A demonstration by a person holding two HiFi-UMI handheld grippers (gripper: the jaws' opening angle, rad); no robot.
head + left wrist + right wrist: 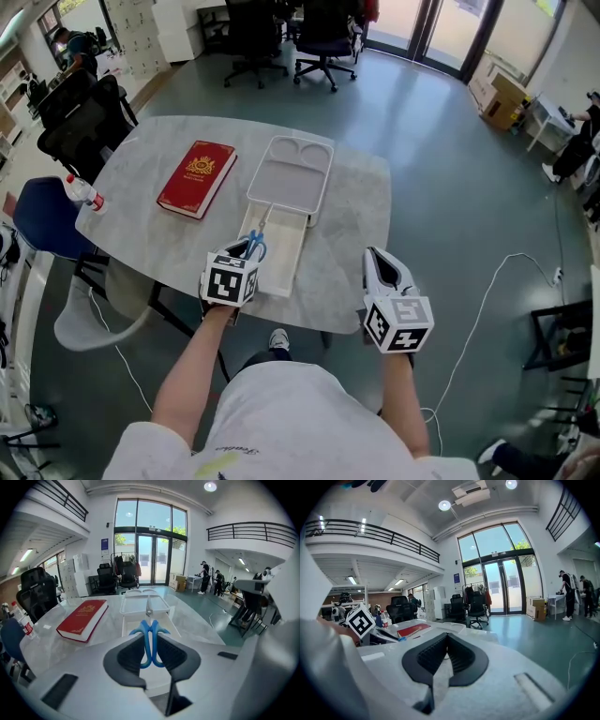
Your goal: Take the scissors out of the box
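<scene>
Blue-handled scissors (255,246) hang over the near end of the open white box (292,246), blades pointing away along it. My left gripper (246,253) is shut on the blue handles. In the left gripper view the scissors (150,641) sit between the dark pads (129,656), raised above the box (161,605), and the left gripper (151,638) points down at it. My right gripper (379,262) hovers at the table's near right edge, apart from the box. In its own view the right gripper (446,637) has its jaws together with nothing between them.
A red book (197,176) lies on the grey table (141,225) left of the box. The box's lid (292,172) lies open beyond it. A water bottle (84,194) stands at the table's left edge. Office chairs (80,117) surround the table.
</scene>
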